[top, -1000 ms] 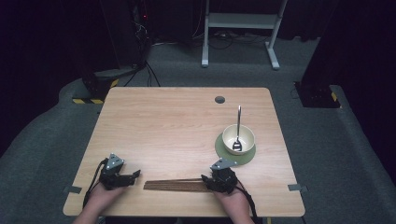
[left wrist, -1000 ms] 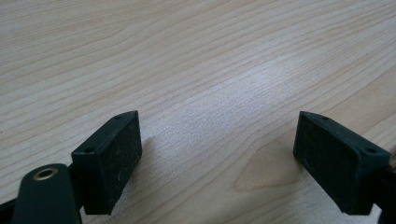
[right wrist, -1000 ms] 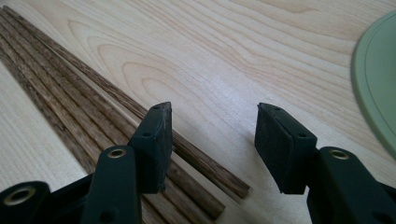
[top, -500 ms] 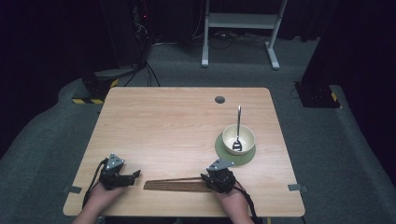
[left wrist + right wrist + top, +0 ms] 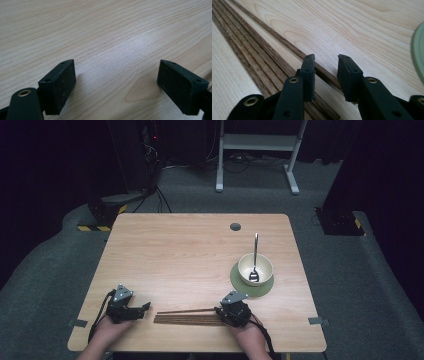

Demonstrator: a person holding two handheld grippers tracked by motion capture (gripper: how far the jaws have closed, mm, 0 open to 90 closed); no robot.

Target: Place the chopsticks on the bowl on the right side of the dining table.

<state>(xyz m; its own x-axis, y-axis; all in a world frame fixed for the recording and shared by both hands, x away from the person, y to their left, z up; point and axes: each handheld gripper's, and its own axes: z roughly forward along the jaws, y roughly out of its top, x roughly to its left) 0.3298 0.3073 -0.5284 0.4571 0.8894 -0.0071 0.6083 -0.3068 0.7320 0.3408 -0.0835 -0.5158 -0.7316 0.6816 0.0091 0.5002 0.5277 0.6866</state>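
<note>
Overhead, a cream bowl (image 5: pixel 255 268) sits on a green saucer (image 5: pixel 239 281) toward the table's (image 5: pixel 185 250) right side, with a metal spoon (image 5: pixel 254 260) standing in it, handle leaning on the far rim. Dark wooden sticks (image 5: pixel 187 319) lie along the near edge between both grippers. Through the left gripper view, the left gripper (image 5: pixel 117 86) is spread wide over bare wood, holding nothing. Through the right gripper view, the right gripper (image 5: pixel 325 71) is narrowly parted, straddling one separate stick (image 5: pixel 287 45) without clamping it.

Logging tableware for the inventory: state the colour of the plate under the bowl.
Pale green plate; clearest in the high view.
</note>
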